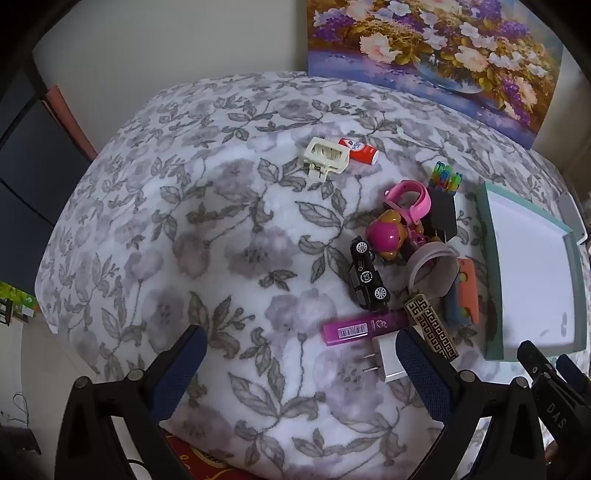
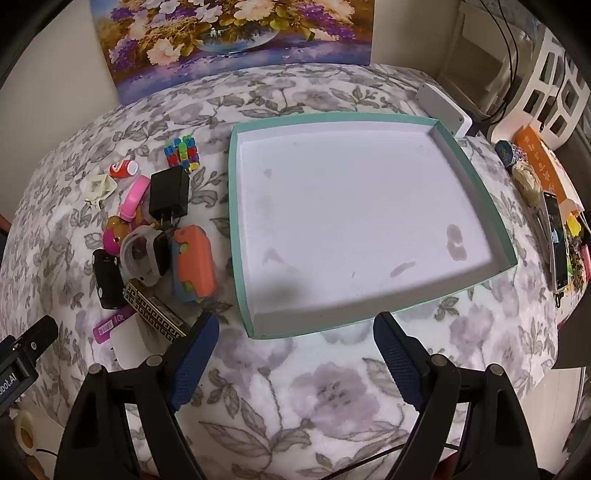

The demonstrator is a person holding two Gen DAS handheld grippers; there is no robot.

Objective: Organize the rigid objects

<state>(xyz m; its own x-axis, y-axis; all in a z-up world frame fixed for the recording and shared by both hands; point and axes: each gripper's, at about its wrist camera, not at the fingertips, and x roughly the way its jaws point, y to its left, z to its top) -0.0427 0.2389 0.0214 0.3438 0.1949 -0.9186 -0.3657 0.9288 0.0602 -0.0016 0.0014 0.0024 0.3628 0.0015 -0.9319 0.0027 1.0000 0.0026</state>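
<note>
White charger (image 1: pixel 388 360) beside the gaping left hand-held gripper (image 1: pixel 299 354); tray (image 2: pixel 236 206) bare.

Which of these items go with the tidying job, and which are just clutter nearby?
Job: teal tray, black toy car, purple case, white plug adapter, black charger, orange case.

Lying about: flower painting, phone, white box.

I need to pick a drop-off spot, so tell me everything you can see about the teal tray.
The teal tray is a shallow rectangular box lid, cardboard by the look of it, with teal outer walls and a white inside. It lies flat and open side up on the floral blanket, to the right of the toy pile. Nothing lies in it; the floor shows only a few grey smudges. A white device sits at its far right corner.
</note>
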